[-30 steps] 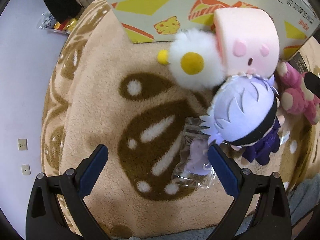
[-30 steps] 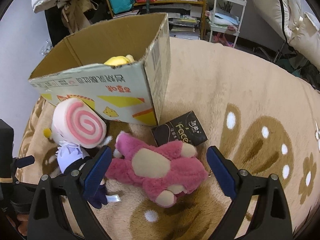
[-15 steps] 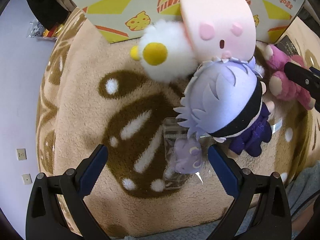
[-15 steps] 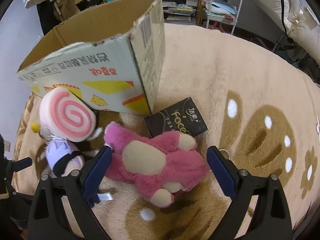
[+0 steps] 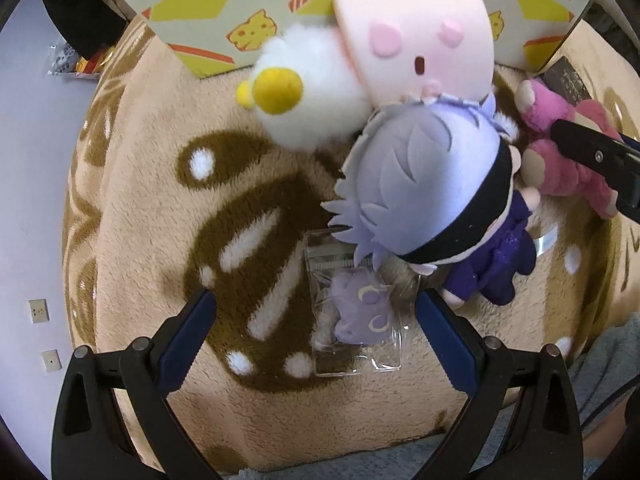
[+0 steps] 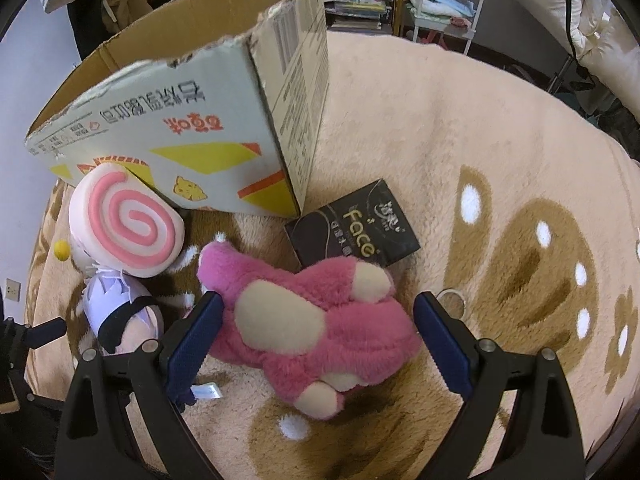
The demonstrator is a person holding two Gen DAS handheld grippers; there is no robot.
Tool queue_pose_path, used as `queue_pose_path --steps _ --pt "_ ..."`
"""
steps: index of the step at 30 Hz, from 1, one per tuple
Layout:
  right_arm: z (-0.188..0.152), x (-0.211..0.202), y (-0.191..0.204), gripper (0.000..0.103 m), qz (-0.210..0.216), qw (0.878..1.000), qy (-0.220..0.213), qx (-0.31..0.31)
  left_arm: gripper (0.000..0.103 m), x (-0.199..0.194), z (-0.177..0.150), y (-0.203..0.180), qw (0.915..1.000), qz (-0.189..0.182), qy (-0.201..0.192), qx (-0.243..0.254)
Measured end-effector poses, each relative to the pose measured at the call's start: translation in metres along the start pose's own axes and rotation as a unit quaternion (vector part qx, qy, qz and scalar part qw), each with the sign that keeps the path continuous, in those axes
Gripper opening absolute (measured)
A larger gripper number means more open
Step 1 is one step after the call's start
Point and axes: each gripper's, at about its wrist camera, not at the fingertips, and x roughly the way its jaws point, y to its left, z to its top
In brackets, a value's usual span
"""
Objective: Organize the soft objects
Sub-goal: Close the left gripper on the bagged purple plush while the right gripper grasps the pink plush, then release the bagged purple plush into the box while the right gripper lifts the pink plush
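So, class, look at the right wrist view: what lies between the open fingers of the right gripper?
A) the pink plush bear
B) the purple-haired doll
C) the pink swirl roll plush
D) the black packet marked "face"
A: the right gripper is open with the pink plush bear lying on the rug between its two fingers, while the black packet lies beyond the bear, near the cardboard box.

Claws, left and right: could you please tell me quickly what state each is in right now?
Left claw: open, holding nothing, above the bagged purple toy.
Right claw: open, straddling the pink plush, not yet gripping it.
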Motion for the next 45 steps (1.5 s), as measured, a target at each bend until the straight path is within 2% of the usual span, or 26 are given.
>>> queue_pose_path --steps 3,8,14,16,21,30,39,45 --pt "-0.001 0.004 0.002 0.094 0.012 1.000 0.011 -0.001 0.087 0.000 -0.002 -0.003 0.9999 -0.010 0.005 -0.002" --pt "-0.006 0.008 0.008 0.094 0.005 1.000 0.019 -0.014 0.079 0.001 0.001 -0.001 0.9998 -0.018 0.008 -0.007" --pt "-0.009 0.020 0.005 0.094 0.021 0.999 0.036 0.008 0.065 0.001 -0.001 0.012 0.9999 -0.009 0.004 -0.013" --pt "-0.009 0.022 0.004 0.094 0.024 0.999 0.037 0.012 0.057 -0.001 -0.002 0.014 0.9999 -0.001 0.001 -0.014" --pt "-0.007 0.030 -0.004 0.096 0.029 0.999 0.042 0.017 0.048 0.000 -0.003 0.018 0.9998 0.003 -0.001 -0.019" --pt "-0.002 0.029 -0.005 0.092 0.029 0.999 0.042 0.012 0.046 0.001 -0.003 0.029 0.9995 -0.005 -0.006 -0.031" --pt "-0.010 0.015 0.003 0.084 0.016 0.999 0.028 -0.005 0.045 -0.001 -0.005 0.038 0.9993 -0.002 -0.013 -0.034" --pt "-0.015 0.010 0.001 0.083 0.015 1.000 0.018 0.004 0.045 -0.011 -0.008 0.037 0.9988 -0.001 -0.033 -0.036"
